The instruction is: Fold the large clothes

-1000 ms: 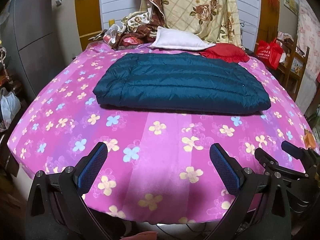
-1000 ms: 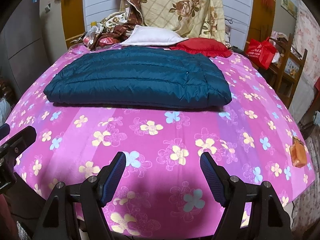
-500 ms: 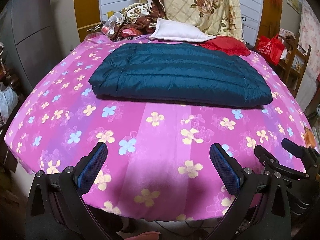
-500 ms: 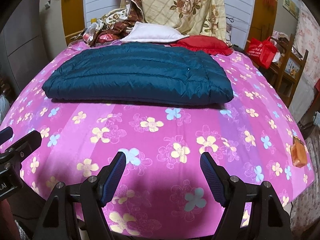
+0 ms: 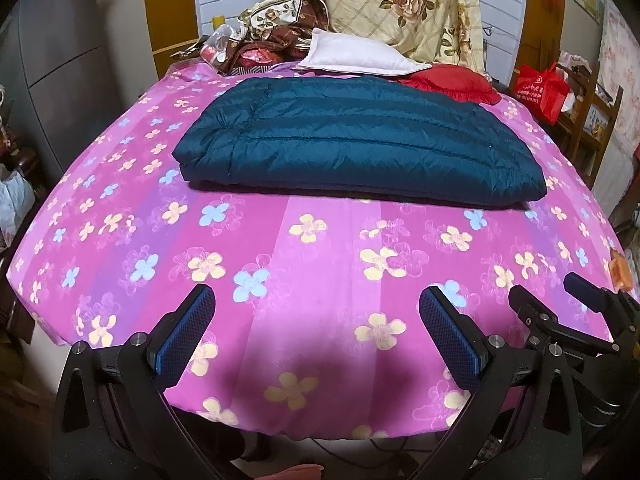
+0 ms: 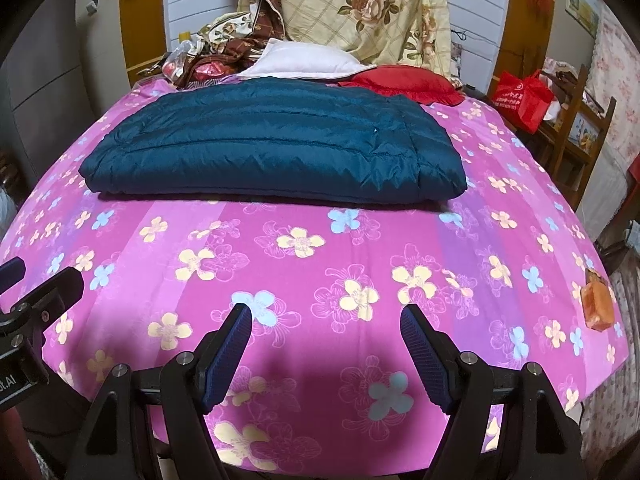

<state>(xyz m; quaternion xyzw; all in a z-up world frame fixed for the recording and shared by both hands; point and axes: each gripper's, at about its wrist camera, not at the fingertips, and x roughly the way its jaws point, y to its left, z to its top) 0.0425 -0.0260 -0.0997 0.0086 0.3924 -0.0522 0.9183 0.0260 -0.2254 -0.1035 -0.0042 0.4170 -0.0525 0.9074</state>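
Left wrist view: the left gripper (image 5: 316, 300) hangs over the bed's (image 5: 328, 280) near edge, jaws wide and empty; the folded teal jacket (image 5: 360, 148) lies well beyond, below a white pillow (image 5: 356, 58). Right wrist view: the right gripper (image 6: 326, 316) is likewise spread with nothing between its pads, and the jacket (image 6: 276, 148) lies flat mid-bed, a red bag (image 6: 524, 96) off to the right.

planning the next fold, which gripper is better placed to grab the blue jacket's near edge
Neither clearly. The left gripper and right gripper both hang open over the pink sheet, short of the jacket; each faces its own end.
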